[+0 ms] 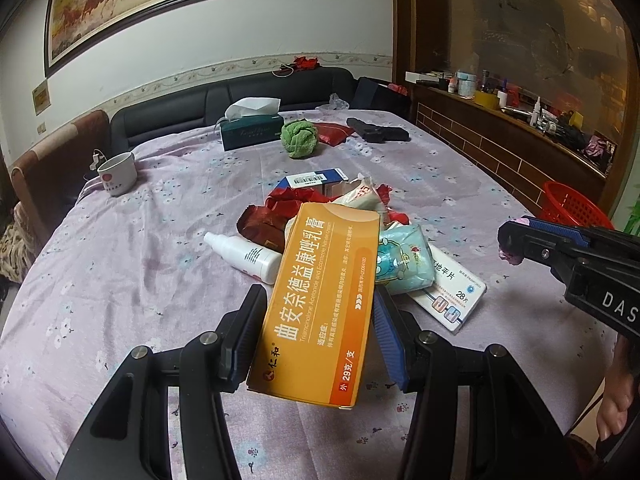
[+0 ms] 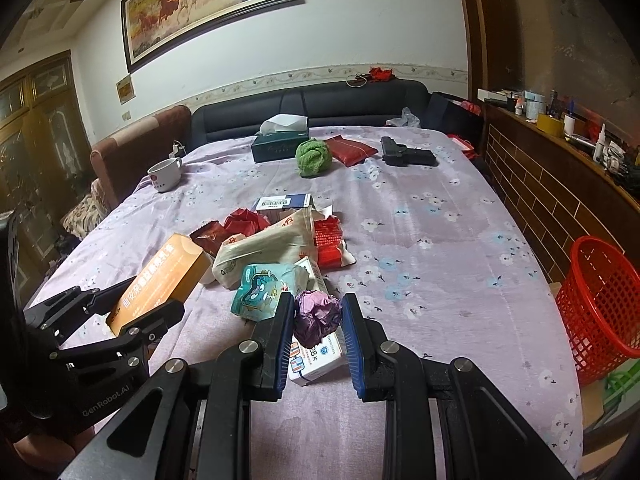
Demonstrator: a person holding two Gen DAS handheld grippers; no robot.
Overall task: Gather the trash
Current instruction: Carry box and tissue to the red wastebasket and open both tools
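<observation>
My left gripper (image 1: 316,316) is shut on an orange medicine box (image 1: 320,300) and holds it above the table; it also shows in the right wrist view (image 2: 160,280). My right gripper (image 2: 318,316) is shut on a crumpled purple wrapper (image 2: 316,316), seen from the left wrist view at the right (image 1: 510,256). A trash pile lies mid-table: a teal tissue pack (image 2: 260,288), a white pill box (image 2: 316,360), a beige bag (image 2: 264,248), red wrappers (image 2: 328,240), a white spray bottle (image 1: 244,256). A red mesh basket (image 2: 600,312) stands right of the table.
On the lilac floral tablecloth (image 2: 420,240), farther back, are a white mug (image 2: 164,174), a green tissue box (image 2: 280,144), a green cloth ball (image 2: 314,160), a red pouch (image 2: 352,150) and a black toy pistol (image 2: 406,156). A dark sofa (image 2: 320,104) lies behind. A cluttered wooden counter (image 2: 560,160) runs along the right.
</observation>
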